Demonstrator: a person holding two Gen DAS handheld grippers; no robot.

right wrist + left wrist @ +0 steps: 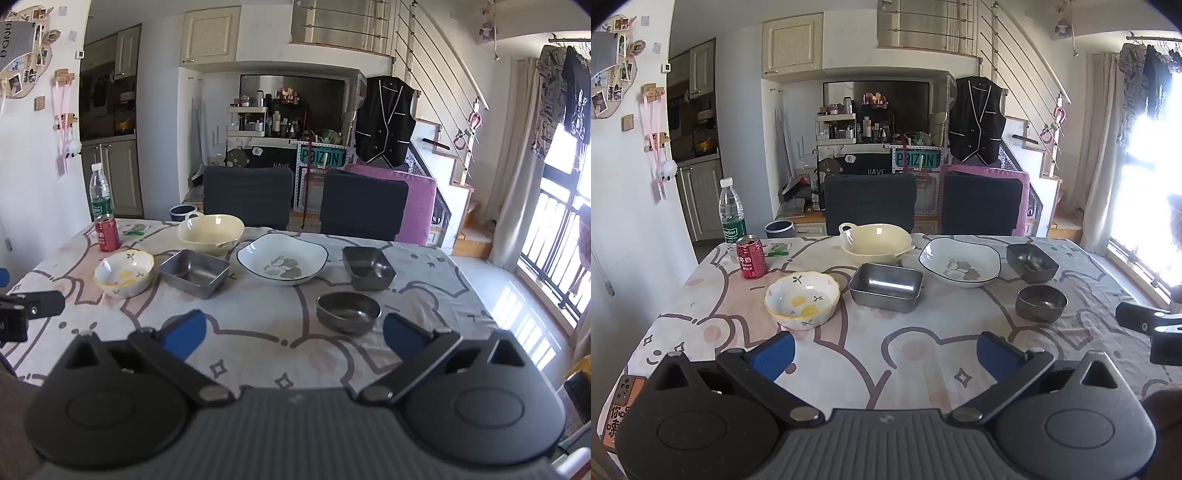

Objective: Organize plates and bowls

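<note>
Steel and ceramic dishes are spread loose across the table, none stacked. Nearest the right gripper [294, 334] is a small round metal bowl [348, 312], sitting just ahead of its right-hand finger. Behind that is a square metal bowl [368, 266], and to its left a white plate with a dark rim and a leaf print [282, 264]. Further left sits a rectangular metal tray [885, 287], with a scalloped white bowl with yellow lemons [802, 299] just beside it on the left. At the back there's a cream dish with handles [874, 242], close behind the tray.

Both tongs are spread wide with nothing between the blue pads. The left gripper [885, 354] hovers over the cartoon-bear tablecloth [923, 350] at the near edge, well short of the lemon bowl and tray.

Off to the left side of the table you get a red milk can [751, 257], a water bottle with a green label [732, 210] behind it, and a little green packet [778, 249]. Two dark chairs [870, 203] are tucked in at the far side, with a black vest [977, 120] hanging behind.
</note>
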